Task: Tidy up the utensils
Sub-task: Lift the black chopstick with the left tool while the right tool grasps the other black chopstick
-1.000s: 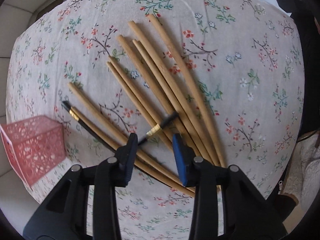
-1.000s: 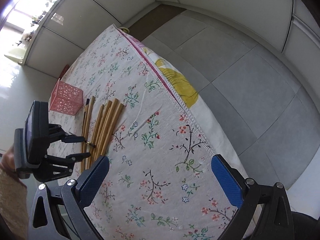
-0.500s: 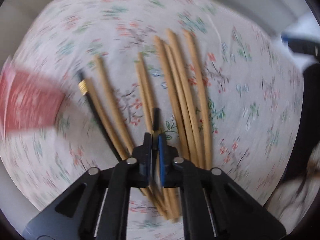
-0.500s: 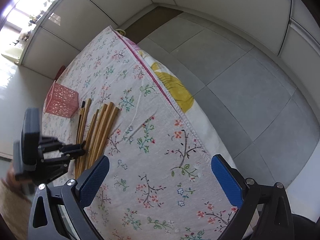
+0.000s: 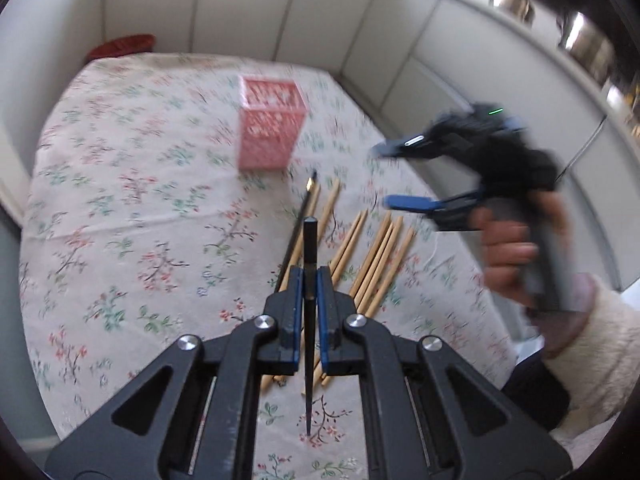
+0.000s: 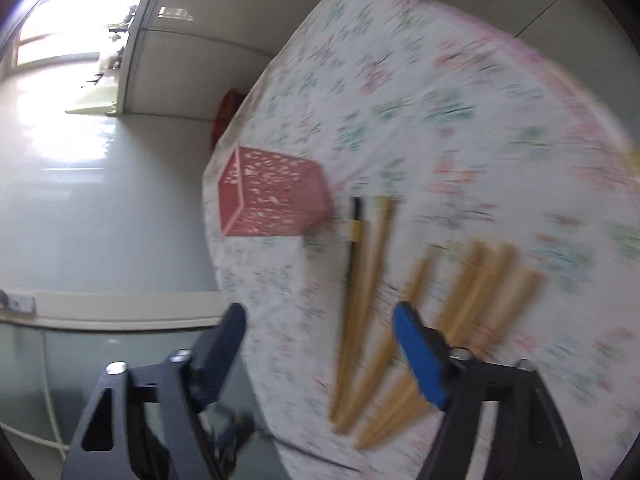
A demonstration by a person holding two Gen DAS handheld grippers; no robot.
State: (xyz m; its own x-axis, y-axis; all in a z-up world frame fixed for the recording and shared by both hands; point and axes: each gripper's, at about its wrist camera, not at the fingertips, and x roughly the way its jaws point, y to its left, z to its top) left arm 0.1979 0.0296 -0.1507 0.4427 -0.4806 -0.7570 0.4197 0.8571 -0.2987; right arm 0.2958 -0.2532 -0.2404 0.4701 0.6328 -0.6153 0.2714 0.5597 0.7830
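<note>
My left gripper [image 5: 309,280] is shut on a black chopstick [image 5: 310,248], which it holds lifted above the table, thick end forward. A second black chopstick [image 5: 298,227] with a gold band lies below among several wooden chopsticks [image 5: 380,260]. The pink lattice holder [image 5: 272,124] stands upright beyond them. My right gripper [image 6: 320,340] hovers over the wooden chopsticks [image 6: 472,280], its jaws closing with nothing between them. In the right wrist view the pink holder [image 6: 272,196] stands left of the black chopstick [image 6: 354,248]. The left wrist view also shows the right gripper [image 5: 404,172] in a person's hand.
A floral cloth [image 5: 140,208] covers the table. Its near edge [image 6: 256,360] drops to a grey floor on the left of the right wrist view. White panel walls [image 5: 320,20] stand behind the table. A fuzzy cream sleeve [image 5: 596,344] is at the right.
My left gripper shut on the black chopstick, lifted it and rolled, now facing the pink holder. My right gripper swung left over the chopsticks and its jaws narrowed.
</note>
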